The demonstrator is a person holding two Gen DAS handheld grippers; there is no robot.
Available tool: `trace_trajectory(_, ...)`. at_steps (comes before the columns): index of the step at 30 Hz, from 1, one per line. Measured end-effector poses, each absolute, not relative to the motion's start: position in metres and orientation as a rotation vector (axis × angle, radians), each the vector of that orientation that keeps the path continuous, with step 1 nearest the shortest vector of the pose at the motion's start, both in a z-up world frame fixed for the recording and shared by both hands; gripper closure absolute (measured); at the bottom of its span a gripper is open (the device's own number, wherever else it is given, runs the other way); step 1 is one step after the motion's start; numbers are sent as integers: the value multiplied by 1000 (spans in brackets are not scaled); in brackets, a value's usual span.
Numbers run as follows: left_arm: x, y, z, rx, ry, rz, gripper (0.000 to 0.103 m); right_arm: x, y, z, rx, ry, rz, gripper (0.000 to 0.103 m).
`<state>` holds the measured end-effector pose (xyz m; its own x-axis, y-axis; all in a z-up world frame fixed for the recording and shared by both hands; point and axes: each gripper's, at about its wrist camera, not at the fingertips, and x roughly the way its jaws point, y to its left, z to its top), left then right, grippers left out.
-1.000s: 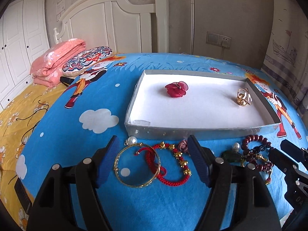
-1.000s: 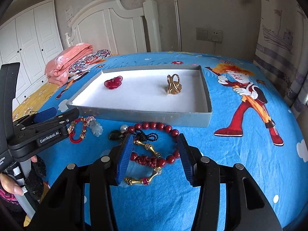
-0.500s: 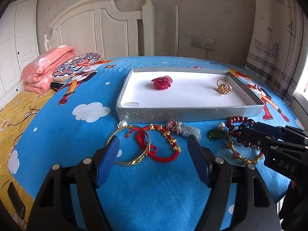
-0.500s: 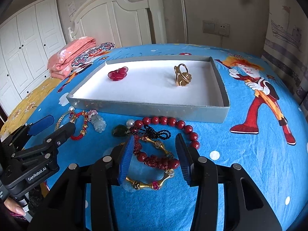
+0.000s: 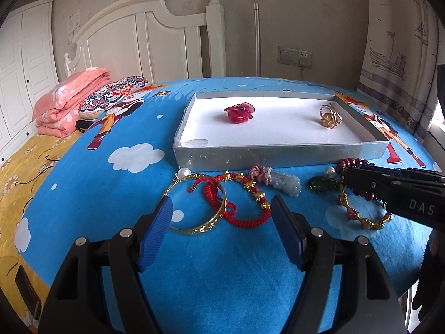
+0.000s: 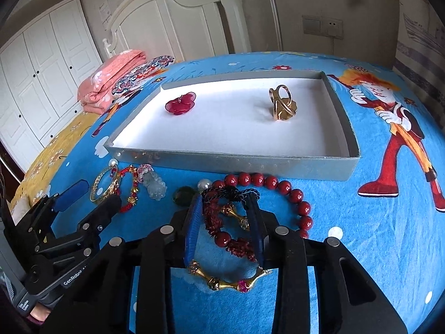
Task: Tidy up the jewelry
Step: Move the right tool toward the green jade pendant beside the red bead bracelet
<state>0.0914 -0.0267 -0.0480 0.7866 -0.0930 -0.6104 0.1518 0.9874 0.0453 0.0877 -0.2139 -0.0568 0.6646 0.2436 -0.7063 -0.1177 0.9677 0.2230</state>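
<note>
A grey tray (image 5: 278, 154) (image 6: 228, 164) with a white floor holds a red flower clip (image 5: 239, 112) (image 6: 180, 106) and a gold ring (image 5: 329, 117) (image 6: 282, 107). In front of it lie a gold bangle (image 5: 194, 203) (image 6: 103, 186), a red cord bracelet (image 5: 239, 206), a pale jade pendant (image 5: 286, 185) (image 6: 154, 185), a green stone (image 5: 318, 185) and a red bead bracelet (image 6: 278, 192). My left gripper (image 5: 222, 214) is open above the bangle and cord. My right gripper (image 6: 225, 220) is narrowed around a dark red beaded strand (image 6: 217, 222) and a gold link bracelet (image 6: 230, 281).
The jewelry lies on a blue cartoon bedspread (image 5: 222, 278). A folded pink quilt (image 5: 66, 103) and a patterned pillow (image 5: 111, 96) lie at the far left by the white headboard (image 5: 155, 36). White wardrobes (image 6: 36, 83) stand at left.
My right gripper has moved down and forward onto the bead pile and its jaws have narrowed around the dark red strand. My left gripper has drawn back a little and stays open.
</note>
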Motion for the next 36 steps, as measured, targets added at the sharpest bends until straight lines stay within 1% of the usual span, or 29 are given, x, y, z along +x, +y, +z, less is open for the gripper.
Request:
trace_trajectory(3,90,-26,-46,95,645,-128,33,92,-216,-55,198,846,213,69)
trace_trajectory(5,88,-25,-44,91,640,-127,33,95,-215,-55,200,871,207,59)
trace_trajectory(6,88,-24,-44,90,638,-127,33,96,-214,-57,199,878,201,50)
trace_trajectory(7,87,-24,-43,89,637,-127,33,97,-213,-58,197,876,199,48)
trace_trajectory(11,88,-25,-44,92,638,-130,33,101,-208,-59,185,863,193,48)
trace_trajectory(12,88,-26,-45,94,639,-130,33,102,-208,-59,196,861,208,56)
trace_trajectory(13,88,-25,-45,94,639,-128,33,102,-208,-58,197,858,214,75)
trace_trajectory(14,88,-25,-46,94,638,-125,33,102,-208,-58,195,849,212,77)
trace_trajectory(17,88,-22,-46,93,637,-113,33,94,-201,-54,139,813,204,80)
trace_trajectory(18,88,-21,-46,90,639,-110,33,90,-198,-52,113,798,199,84)
trace_trajectory(21,87,-20,-47,90,638,-104,33,81,-190,-48,54,760,183,85)
trace_trajectory(22,86,-19,-47,90,639,-103,33,78,-190,-46,50,741,190,89)
trace_trajectory(23,86,-19,-47,89,640,-103,33,75,-188,-44,28,713,189,97)
trace_trajectory(25,85,-19,-48,90,640,-102,33,68,-186,-38,0,663,202,100)
trace_trajectory(31,84,-17,-46,83,636,-95,33,53,-184,-16,45,610,300,100)
trace_trajectory(33,84,-15,-45,77,634,-90,32,49,-177,-11,38,609,327,100)
trace_trajectory(36,84,-11,-45,68,636,-84,32,51,-168,-20,34,662,340,100)
